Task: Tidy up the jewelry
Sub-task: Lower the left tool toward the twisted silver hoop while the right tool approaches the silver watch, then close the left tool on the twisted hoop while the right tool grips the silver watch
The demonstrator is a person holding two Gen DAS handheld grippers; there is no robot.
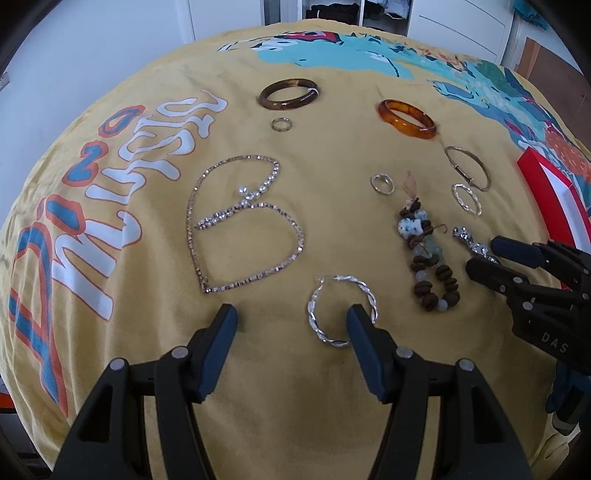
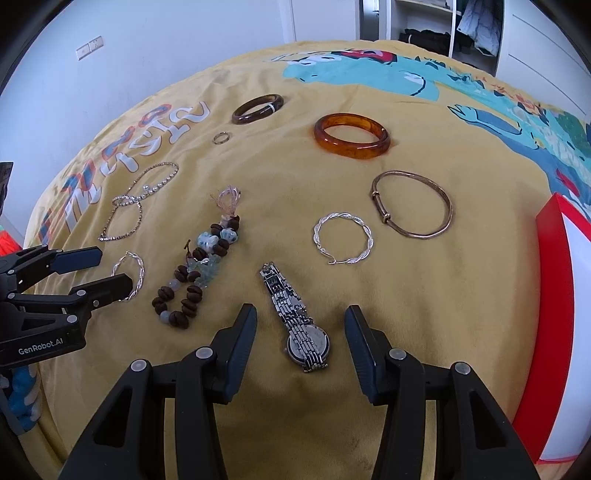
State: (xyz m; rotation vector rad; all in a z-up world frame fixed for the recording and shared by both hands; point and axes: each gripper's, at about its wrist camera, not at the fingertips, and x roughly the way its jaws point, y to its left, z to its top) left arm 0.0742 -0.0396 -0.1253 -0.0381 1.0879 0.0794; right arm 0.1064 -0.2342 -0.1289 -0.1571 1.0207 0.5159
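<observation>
Far left, rhinestone necklace (image 1: 236, 221): limp, light chain, best pinched at one strand. Twisted hoop earring (image 1: 341, 314) at the near centre: thin, stiff wire, slippery, lying round the right finger of the left tool (image 1: 291, 325), jaws apart, nothing pinched. Bead bracelet (image 2: 195, 273) next: knobbly, floppy. Steel watch (image 2: 299, 325) between the fingers of the right tool (image 2: 301, 325), jaws apart and clear of it; heavier, slick links, case the firmest hold. Amber bangle (image 2: 351, 142) far right: rigid, brittle-looking. Beneath all, soft yellow printed blanket (image 2: 424, 295) on a bed, yielding under pressure; red-edged box (image 2: 554, 295) at right; open wardrobe (image 2: 443, 29) beyond.
</observation>
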